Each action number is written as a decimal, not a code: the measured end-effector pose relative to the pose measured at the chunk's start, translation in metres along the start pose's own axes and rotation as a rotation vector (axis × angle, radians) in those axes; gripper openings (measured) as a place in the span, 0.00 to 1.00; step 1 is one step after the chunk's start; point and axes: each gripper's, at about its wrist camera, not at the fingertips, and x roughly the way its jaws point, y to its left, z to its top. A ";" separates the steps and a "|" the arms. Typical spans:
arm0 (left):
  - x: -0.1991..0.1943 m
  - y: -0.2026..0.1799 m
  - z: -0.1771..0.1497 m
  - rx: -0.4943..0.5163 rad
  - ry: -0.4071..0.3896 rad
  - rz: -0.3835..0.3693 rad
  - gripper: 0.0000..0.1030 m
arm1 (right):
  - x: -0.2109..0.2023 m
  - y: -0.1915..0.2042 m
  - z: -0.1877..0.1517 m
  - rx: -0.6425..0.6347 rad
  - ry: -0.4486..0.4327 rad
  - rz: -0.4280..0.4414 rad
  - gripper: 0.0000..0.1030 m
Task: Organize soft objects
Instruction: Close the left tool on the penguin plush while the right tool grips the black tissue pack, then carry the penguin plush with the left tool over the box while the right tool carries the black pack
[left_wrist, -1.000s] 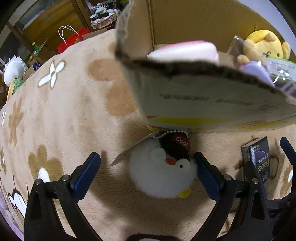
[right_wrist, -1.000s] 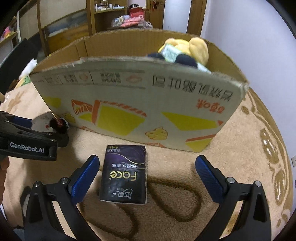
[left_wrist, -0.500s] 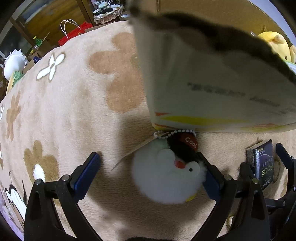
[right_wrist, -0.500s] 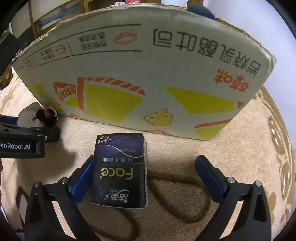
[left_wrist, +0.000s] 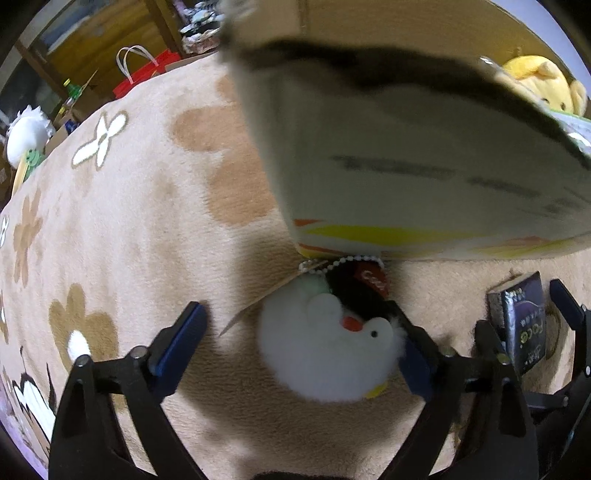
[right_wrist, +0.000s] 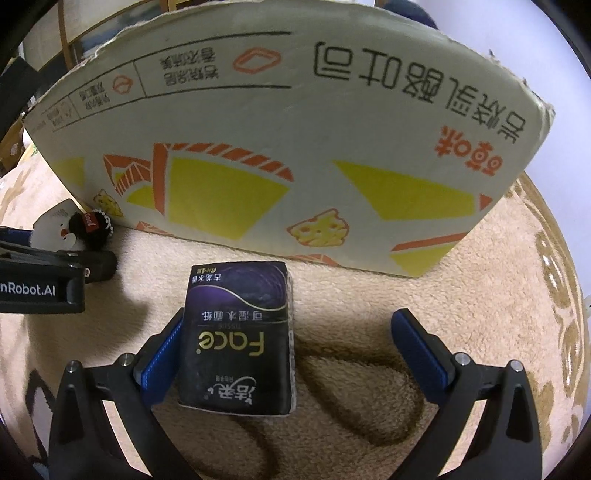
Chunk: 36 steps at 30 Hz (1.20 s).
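Note:
A white fluffy penguin plush (left_wrist: 325, 354) with a black cap, a red "Cool" label and a bead chain lies on the rug against the cardboard box (left_wrist: 406, 166). My left gripper (left_wrist: 295, 332) straddles it with its jaws closing. The right pad touches the fur and the left pad stands apart. A dark purple tissue pack (right_wrist: 236, 339) lies flat before the box (right_wrist: 295, 129). My right gripper (right_wrist: 288, 328) is open around it, left pad at the pack's edge, right pad well clear. The penguin (right_wrist: 70, 229) also shows in the right wrist view.
A beige rug with flower patterns (left_wrist: 110, 221) covers the floor. A yellow plush (left_wrist: 535, 85) sits inside the box. A red bag (left_wrist: 140, 74) and a white toy (left_wrist: 26, 136) lie beyond the rug's far left edge. The box wall stands close ahead of both grippers.
Both grippers sank closer to the rug. The left jaws narrowed around the penguin, and the right gripper came down over the tissue pack until its left pad reached the pack's edge.

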 end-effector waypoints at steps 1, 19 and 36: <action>0.002 0.002 -0.003 0.013 -0.007 -0.008 0.80 | -0.001 0.000 0.000 -0.004 -0.004 -0.006 1.00; -0.011 -0.022 -0.033 0.145 -0.064 0.012 0.33 | -0.033 0.017 -0.004 -0.081 -0.034 -0.003 0.47; -0.086 0.007 -0.061 0.004 -0.191 -0.032 0.30 | -0.102 0.004 -0.006 -0.024 -0.182 -0.039 0.47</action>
